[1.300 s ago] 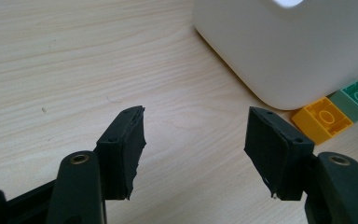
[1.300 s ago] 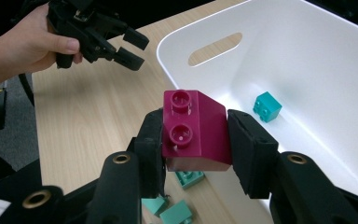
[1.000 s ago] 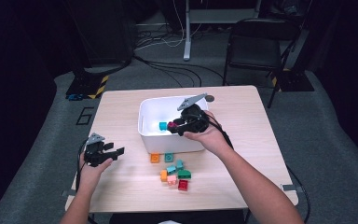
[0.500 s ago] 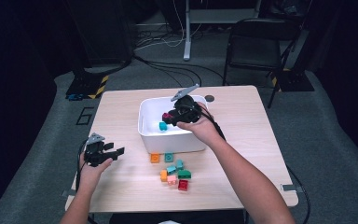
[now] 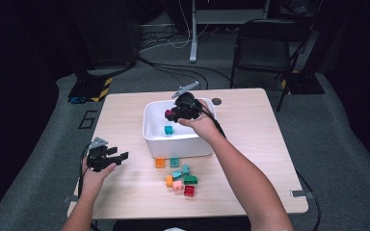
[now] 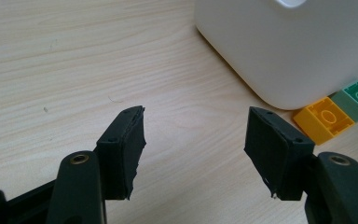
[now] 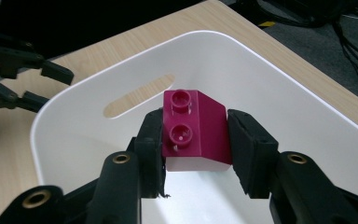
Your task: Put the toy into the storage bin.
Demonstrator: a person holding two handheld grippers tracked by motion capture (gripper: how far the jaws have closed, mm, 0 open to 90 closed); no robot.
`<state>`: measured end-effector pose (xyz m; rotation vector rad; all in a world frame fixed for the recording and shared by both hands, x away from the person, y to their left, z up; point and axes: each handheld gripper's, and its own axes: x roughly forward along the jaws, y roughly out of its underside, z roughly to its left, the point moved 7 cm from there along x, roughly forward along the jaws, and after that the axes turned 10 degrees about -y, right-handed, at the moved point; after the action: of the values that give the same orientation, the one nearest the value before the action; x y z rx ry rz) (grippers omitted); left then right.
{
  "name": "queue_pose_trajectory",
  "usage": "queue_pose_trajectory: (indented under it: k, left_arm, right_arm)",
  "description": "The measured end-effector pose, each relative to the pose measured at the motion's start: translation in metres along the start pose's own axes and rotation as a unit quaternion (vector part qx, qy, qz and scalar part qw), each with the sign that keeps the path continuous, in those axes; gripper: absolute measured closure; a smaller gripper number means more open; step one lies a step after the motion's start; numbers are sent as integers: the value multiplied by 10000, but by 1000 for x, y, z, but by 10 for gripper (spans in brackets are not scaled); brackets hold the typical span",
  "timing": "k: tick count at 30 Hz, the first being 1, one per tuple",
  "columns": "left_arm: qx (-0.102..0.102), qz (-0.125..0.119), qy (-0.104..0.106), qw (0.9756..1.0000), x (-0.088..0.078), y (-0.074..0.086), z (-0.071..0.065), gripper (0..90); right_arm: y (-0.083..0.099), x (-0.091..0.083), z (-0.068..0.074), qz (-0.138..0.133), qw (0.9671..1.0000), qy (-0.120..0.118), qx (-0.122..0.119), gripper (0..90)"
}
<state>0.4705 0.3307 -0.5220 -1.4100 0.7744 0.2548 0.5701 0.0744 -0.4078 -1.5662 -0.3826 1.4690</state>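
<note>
We see a light wooden rectangular table [image 5: 270,144] standing on a grey carpeted floor [image 5: 347,144]. Beyond its far right corner we find a black metal-framed chair [image 5: 265,48], and near the middle at the back a pale metal desk leg [image 5: 192,33] with loose black and white cables [image 5: 168,45] around its foot. To the left we notice a black base with yellow-and-black hazard tape [image 5: 94,89]. The room's edges lie in deep shadow.

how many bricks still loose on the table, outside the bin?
7: orange and green against the bin; teal pair, dark green, orange, pink, red clustered nearer. Overlaps may hide more.
</note>
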Motion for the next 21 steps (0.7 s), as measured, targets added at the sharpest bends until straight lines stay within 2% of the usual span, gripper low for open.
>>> queue_pose_trajectory:
  k: [9, 12, 17, 21]
  left_arm:
    - [25, 10, 10, 10000, 1, 0, -1, 373]
    - [17, 16, 14, 10000, 1, 0, -1, 373]
    - [18, -1, 21, 10000, 1, 0, -1, 373]
    - [13, 13, 24, 10000, 1, 0, -1, 373]
  right_arm:
    - [6, 17, -14, 114, 9999, 60, -36, 578]
    - [9, 20, -17, 136, 9999, 24, 96, 578]
    - [13, 25, -22, 254, 9995, 96, 143, 573]
    - [15, 26, -24, 329, 9992, 155, 192, 531]
